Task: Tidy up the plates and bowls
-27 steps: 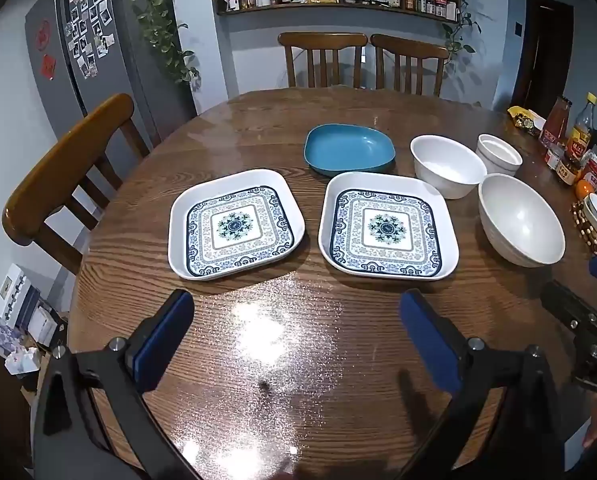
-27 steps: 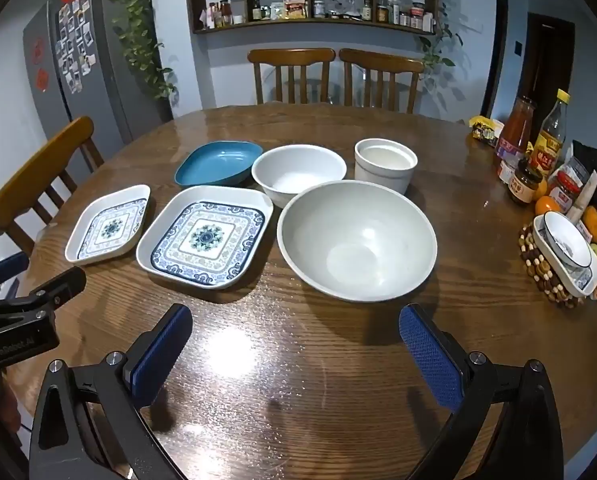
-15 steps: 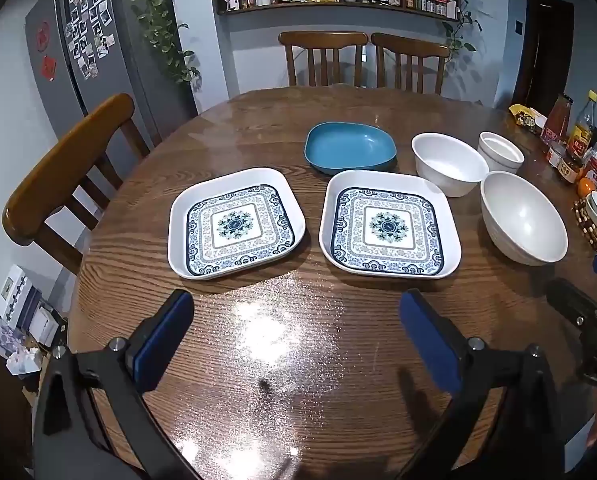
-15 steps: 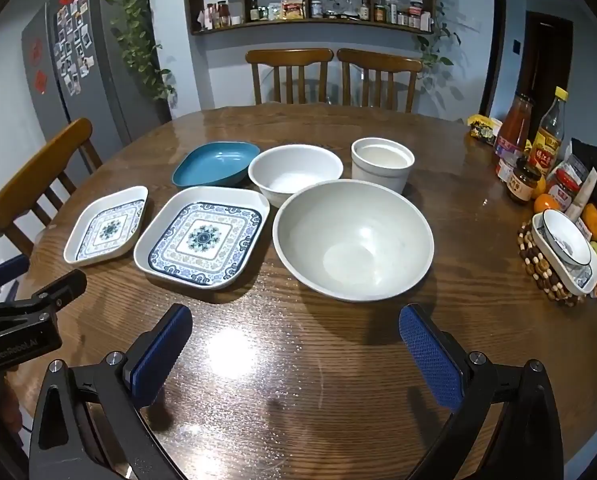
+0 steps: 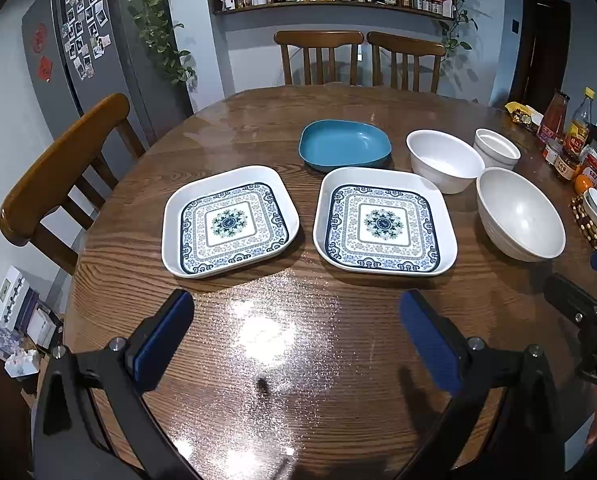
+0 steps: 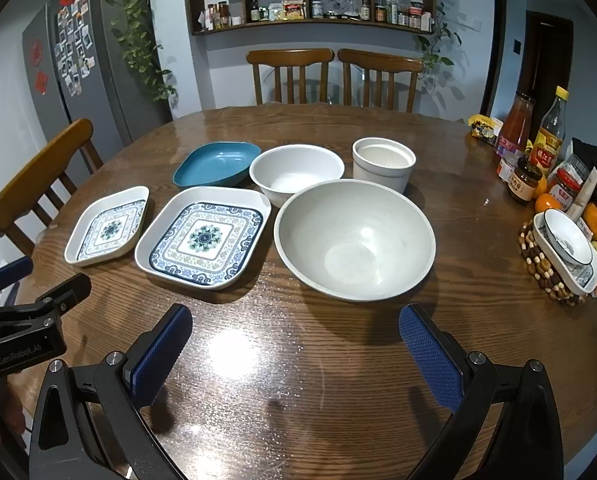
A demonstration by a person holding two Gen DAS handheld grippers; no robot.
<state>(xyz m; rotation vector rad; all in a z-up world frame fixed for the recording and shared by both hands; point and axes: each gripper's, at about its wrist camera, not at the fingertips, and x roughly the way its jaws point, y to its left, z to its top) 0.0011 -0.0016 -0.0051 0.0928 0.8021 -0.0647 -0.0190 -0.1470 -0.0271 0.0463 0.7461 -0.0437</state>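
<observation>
Hand-held grippers: left (image 5: 296,330), right (image 6: 294,338) released | large bowl (image 6: 354,240), patterned plates (image 5: 230,222) hold nothing

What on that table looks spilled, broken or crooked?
Nothing stands out. The two patterned plates, blue dish and three white bowls sit upright, separate and apparently empty on the dry table.

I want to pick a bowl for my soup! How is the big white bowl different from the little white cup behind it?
The big bowl is far wider than the cup. The big bowl's sides slope outward from a small base; the cup's sides stand nearly straight. The big bowl sits nearest the grippers; the cup sits farther back. Both are white, upright, look empty, and stand on the table.
</observation>
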